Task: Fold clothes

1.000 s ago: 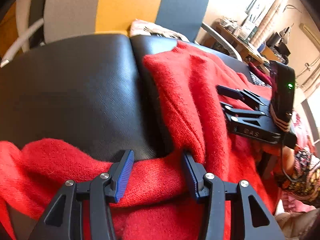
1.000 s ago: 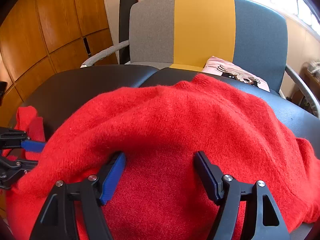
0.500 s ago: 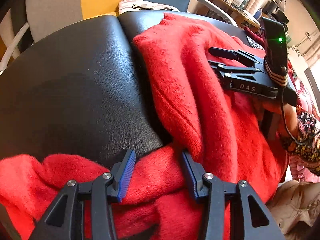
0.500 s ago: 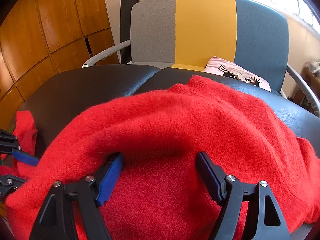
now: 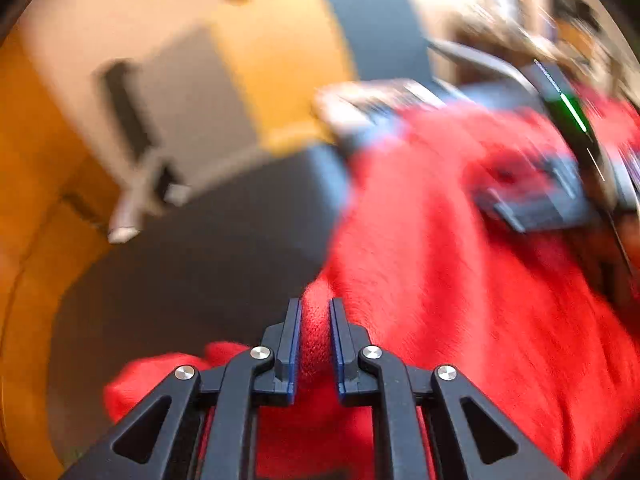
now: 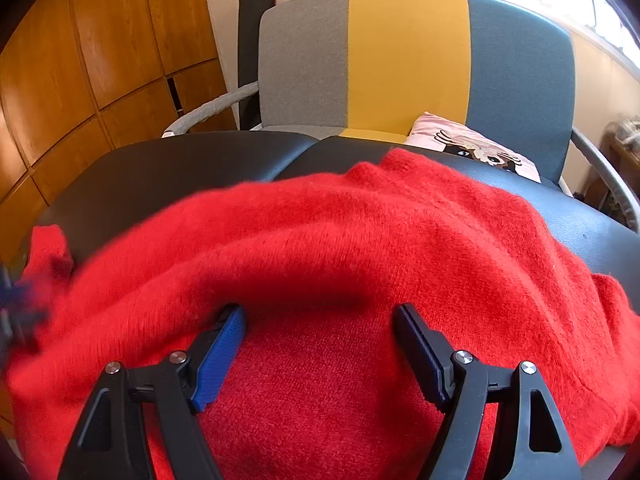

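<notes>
Left wrist view, blurred: I see my left gripper (image 5: 315,320) pinched narrow on a fold of the red sweater (image 5: 460,280), near the left front edge of the black leather surface (image 5: 200,272). Right gripper (image 5: 540,196) rests on the sweater further right.

Right wrist view: right gripper (image 6: 320,320) spread wide, fingers pressed into the sweater (image 6: 360,240), which covers the surface's (image 6: 180,168) near side. Striped chair (image 6: 408,56) behind, pink cushion (image 6: 472,148) on its seat.
</notes>
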Motion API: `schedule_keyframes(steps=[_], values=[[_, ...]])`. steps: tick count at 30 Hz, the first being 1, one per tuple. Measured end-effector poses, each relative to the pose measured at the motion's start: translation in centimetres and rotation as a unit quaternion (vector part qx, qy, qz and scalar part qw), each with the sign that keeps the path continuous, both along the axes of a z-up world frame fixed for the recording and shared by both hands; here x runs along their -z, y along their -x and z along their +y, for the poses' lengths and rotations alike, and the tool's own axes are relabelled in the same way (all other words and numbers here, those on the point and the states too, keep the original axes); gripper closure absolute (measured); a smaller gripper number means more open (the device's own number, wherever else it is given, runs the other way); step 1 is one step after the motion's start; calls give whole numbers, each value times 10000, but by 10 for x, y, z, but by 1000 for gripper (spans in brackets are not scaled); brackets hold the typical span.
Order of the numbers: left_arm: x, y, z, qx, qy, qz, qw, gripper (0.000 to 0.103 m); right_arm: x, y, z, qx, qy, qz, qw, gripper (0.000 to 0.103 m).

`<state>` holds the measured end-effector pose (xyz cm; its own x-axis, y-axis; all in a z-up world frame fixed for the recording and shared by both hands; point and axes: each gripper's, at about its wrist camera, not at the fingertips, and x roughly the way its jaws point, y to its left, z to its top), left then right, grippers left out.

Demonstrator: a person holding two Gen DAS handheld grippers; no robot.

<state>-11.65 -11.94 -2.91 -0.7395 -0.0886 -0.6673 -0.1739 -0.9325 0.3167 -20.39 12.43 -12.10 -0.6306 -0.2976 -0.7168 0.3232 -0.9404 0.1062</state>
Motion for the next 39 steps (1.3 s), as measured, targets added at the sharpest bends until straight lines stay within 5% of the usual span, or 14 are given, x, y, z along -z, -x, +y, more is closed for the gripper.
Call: schedule_keyframes(steps=[2, 3, 5, 7, 9, 12, 15, 18, 22, 25, 30, 32, 36, 39], values=[[1, 11, -25, -556, 272, 429, 9972, 88, 0, 0, 0, -7, -11, 4, 10000, 25], [8, 17, -33, -949, 565, 498, 9926, 95, 0, 0, -1, -22, -22, 6, 10000, 25], [34, 30, -48, -1502, 816, 117, 9852, 96, 0, 1, -2, -34, -70, 6, 10000, 25], [48, 30, -65, -1661, 282, -251, 9854, 93, 0, 1, -1, -28, -40, -3, 10000, 25], [48, 14, -74, -1759, -294, -192, 9838, 93, 0, 1, -1, -21, -6, -12, 10000, 24], [34, -8, -54, -1561, -773, 290, 9843, 88, 1, 1, -2, -25, -26, -9, 10000, 23], [41, -9, -6, -1161, -995, 138, 9882, 85, 1, 2, -4, -36, -60, -13, 10000, 22], [73, 5, 11, -1293, -1176, -476, 9835, 82, -1, 1, -5, -23, -102, -33, 9999, 22], [81, 0, 13, -1464, -1473, -294, 9778, 80, -12, -1, -4, -214, -237, -92, 9994, 26], [84, -6, 10, -1453, -1617, -262, 9757, 79, -34, 15, 16, 49, -190, 392, 9990, 28], [83, -12, 14, -1450, -1656, -220, 9752, 79, -26, 91, 41, 624, -309, -148, 9975, 55], [83, -9, 15, -1454, -1678, -233, 9748, 79, -8, 110, 42, 655, -605, -424, 9951, 54], [84, -2, 17, -1461, -1722, -261, 9738, 77, -6, 105, 54, 847, -1343, -39, 9873, 43], [84, 5, 29, -1324, -1668, -290, 9766, 76, -1, 108, 85, 1352, -1121, -95, 9844, 40]])
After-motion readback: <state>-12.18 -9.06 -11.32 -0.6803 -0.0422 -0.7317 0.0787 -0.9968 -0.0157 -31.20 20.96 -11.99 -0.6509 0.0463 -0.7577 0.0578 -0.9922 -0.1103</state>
